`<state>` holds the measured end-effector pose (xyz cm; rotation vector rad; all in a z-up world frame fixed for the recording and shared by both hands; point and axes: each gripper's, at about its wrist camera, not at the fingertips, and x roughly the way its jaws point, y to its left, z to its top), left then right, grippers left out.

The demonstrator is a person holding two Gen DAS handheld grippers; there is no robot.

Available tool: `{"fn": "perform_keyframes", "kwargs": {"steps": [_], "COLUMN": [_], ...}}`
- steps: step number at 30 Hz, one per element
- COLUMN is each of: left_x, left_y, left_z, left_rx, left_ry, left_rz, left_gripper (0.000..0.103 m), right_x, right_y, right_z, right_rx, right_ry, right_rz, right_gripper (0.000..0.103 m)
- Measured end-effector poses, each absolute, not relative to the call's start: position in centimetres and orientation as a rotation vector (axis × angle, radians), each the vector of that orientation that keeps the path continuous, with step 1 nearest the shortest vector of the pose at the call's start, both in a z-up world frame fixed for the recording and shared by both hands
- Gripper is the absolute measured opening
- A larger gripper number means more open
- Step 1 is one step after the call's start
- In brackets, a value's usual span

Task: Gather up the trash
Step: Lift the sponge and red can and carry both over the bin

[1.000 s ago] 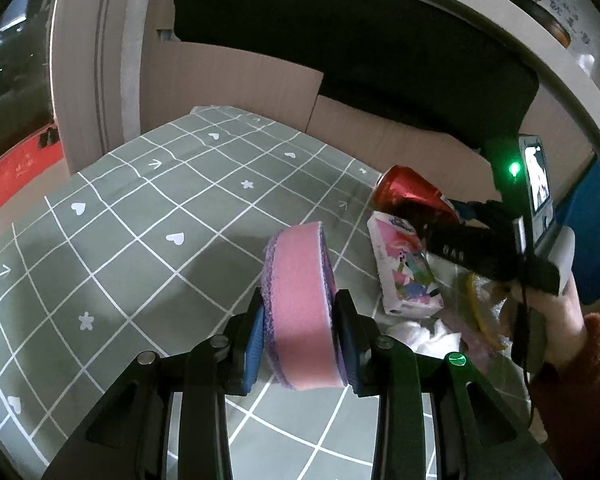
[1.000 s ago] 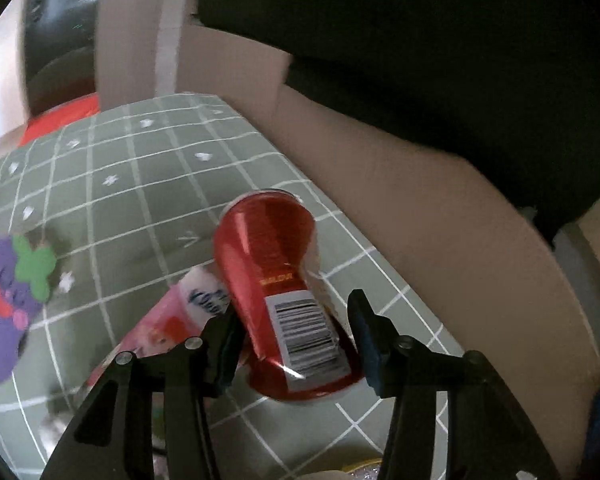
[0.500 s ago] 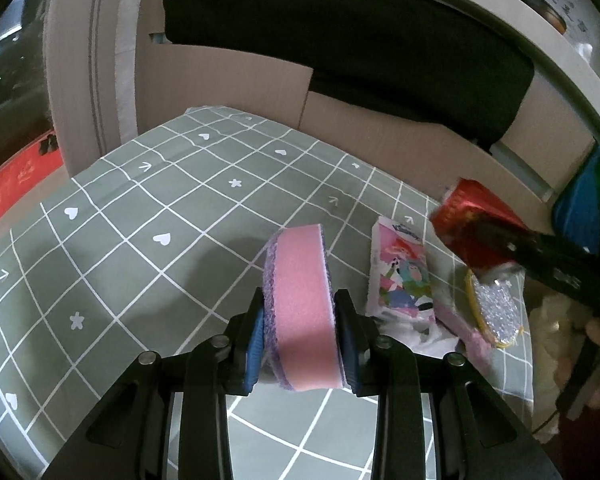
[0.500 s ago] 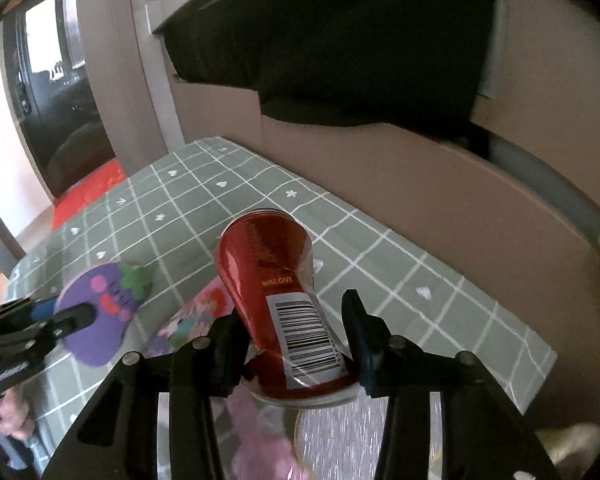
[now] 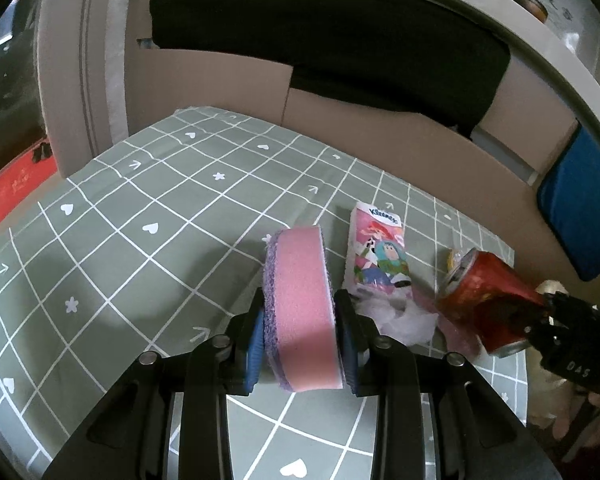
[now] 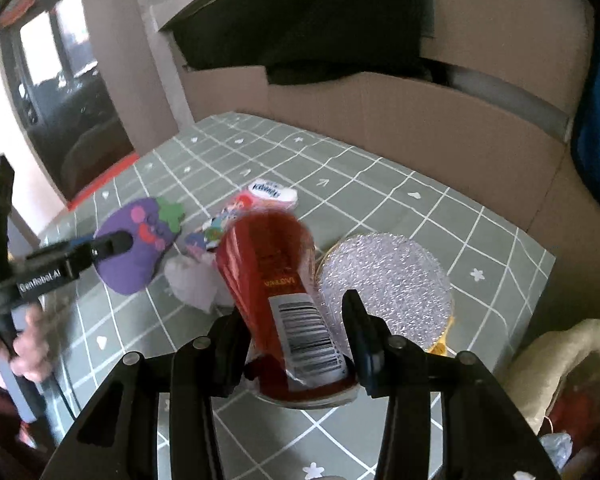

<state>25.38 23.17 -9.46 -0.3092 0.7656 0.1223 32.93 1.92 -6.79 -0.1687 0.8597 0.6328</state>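
Note:
My left gripper [image 5: 300, 308] is shut on a thick round sponge [image 5: 298, 300], pink on its edge and purple on its faces, held on edge above the green checked tablecloth [image 5: 140, 240]. From the right wrist view the sponge [image 6: 140, 248] shows an eggplant face, pinched at the tip of the left gripper [image 6: 116, 242]. My right gripper [image 6: 294, 316] is shut on a red drink can [image 6: 268, 256], barcode up, tilted away from the camera. The can [image 5: 484, 292] hangs at the right of the left wrist view, over the table's right end.
A pink tissue pack [image 5: 380, 256] and crumpled white tissue [image 5: 404, 320] lie between the grippers. A round glittery disc with a yellow rim [image 6: 384, 276] lies under the can. Cardboard walls [image 6: 420, 120] close the far side. A cream bag [image 6: 552, 360] stands off the table's right corner.
The right gripper has carried the can toward the table's right end and rolled it; in the left view it dropped from mid right to lower right. The left gripper shifted slightly, sponge still held.

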Motion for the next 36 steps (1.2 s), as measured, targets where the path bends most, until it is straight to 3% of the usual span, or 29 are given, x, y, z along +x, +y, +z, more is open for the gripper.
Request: {"fn": "perform_keyframes", "kwargs": {"steps": [8,20,26,28,36], "left_x": [25.4,25.5,25.6,25.7,24.8], "left_y": [23.1,23.3,23.2,23.0,21.6], "left_z": [-9.7,-9.9,-9.9,-9.6,-6.5], "left_rx": [-0.311,-0.328,-0.316,-0.302,-0.269], "left_ry": [0.778,0.776,0.776,0.775,0.706], "left_rz": [0.119,0.118,0.117,0.111,0.112], "left_gripper": [0.033,0.033,0.033,0.032,0.032], "right_x": [32.9,34.0,33.8,33.6,32.2], "right_y": [4.5,5.3,4.4,4.1,1.7], "right_z": [-7.6,-9.1,-8.6,-7.9,-4.8], "right_rx": [-0.329,-0.343,-0.283,-0.264,-0.199], "right_ry": [0.822,0.867,0.860,0.848,0.787], "right_rz": [0.624,0.623,0.643,0.641,0.627], "right_gripper": [0.042,0.042,0.035,0.025,0.025]}}
